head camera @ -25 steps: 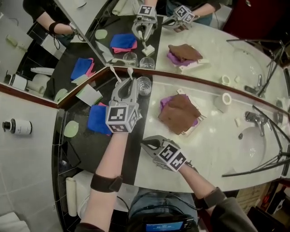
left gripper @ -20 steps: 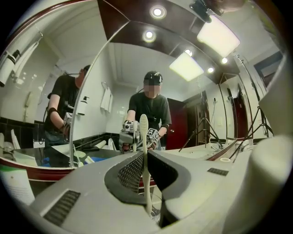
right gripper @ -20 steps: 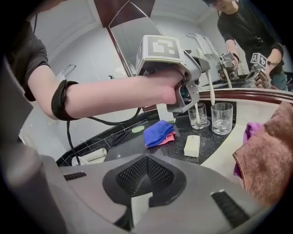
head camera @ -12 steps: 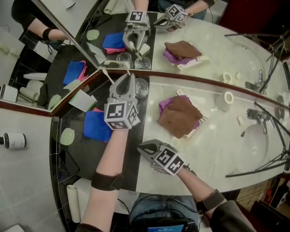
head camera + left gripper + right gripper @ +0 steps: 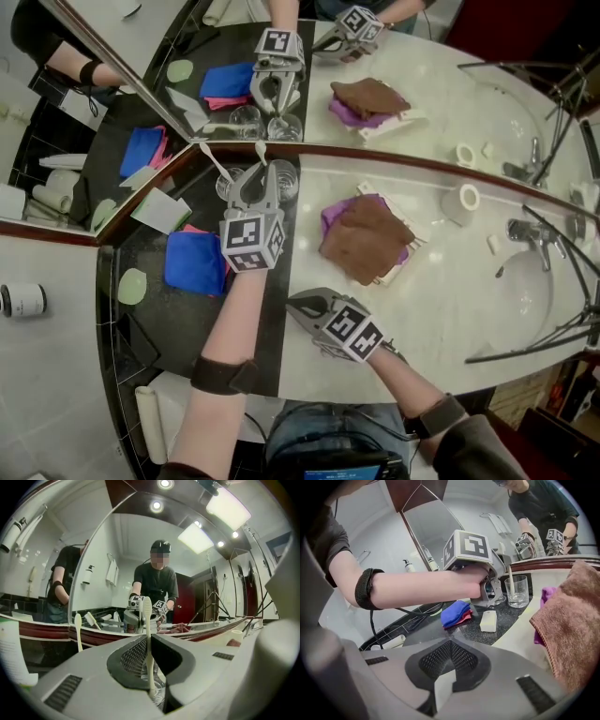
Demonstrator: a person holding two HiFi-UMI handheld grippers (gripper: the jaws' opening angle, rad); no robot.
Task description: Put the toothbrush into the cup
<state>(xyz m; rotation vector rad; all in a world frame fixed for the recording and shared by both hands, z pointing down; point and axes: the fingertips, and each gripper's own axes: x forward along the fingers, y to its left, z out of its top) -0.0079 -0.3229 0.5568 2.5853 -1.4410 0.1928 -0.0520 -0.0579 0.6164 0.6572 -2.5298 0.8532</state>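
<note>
Clamping the toothbrush (image 5: 147, 634) upright by its handle, the left gripper (image 5: 149, 665) hangs right at the glass cup (image 5: 518, 592) on the counter (image 5: 178, 323) — a tilted or off-centre drop could catch the rim and tip it — while the right gripper (image 5: 302, 306), closed and empty, waits nearby.

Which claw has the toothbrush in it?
The left claw: the white toothbrush stands upright between its jaws. The right claw is shut with nothing in it.
</note>
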